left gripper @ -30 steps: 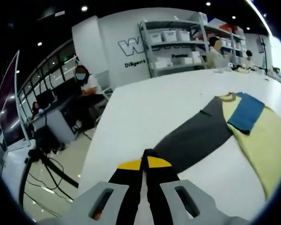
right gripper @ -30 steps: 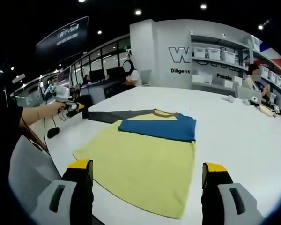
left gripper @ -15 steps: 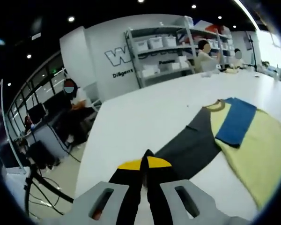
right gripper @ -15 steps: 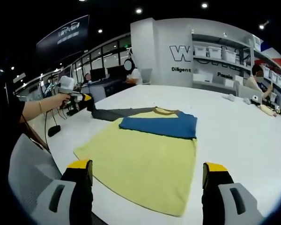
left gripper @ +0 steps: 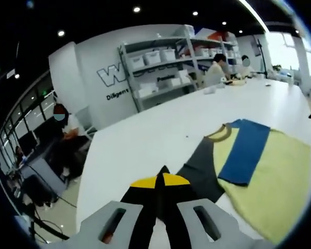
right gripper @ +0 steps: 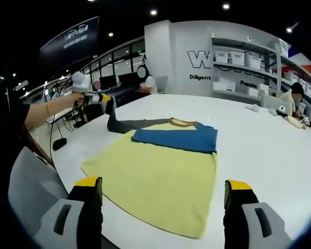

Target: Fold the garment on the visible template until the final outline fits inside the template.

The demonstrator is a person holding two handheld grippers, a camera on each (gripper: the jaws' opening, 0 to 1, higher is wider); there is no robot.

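Note:
A yellow garment (right gripper: pixel 160 179) lies flat on the white table (right gripper: pixel 259 140). Its blue sleeve (right gripper: pixel 176 140) is folded across the chest, and the same blue sleeve (left gripper: pixel 246 155) crosses the yellow body (left gripper: pixel 274 181) in the left gripper view. My left gripper (left gripper: pixel 159 180) is shut on the cuff of the grey sleeve (left gripper: pixel 199 171). From the right gripper view, the left gripper (right gripper: pixel 104 99) holds that grey sleeve (right gripper: pixel 137 124) raised above the table at the garment's far left. My right gripper (right gripper: pixel 163 193) stands open over the near hem, with nothing between its jaws.
The table's near edge runs just below the garment's hem (right gripper: pixel 145 220). Shelves with white bins (left gripper: pixel 160 57) line the back wall. People sit at the table's far end (left gripper: pixel 217 70), and another person sits at a desk (left gripper: pixel 67 137) off the table's side.
My left gripper has lifted the grey sleeve's cuff off the table and carried it toward the garment's body, so the sleeve bunches shorter. The right gripper has stayed still and open.

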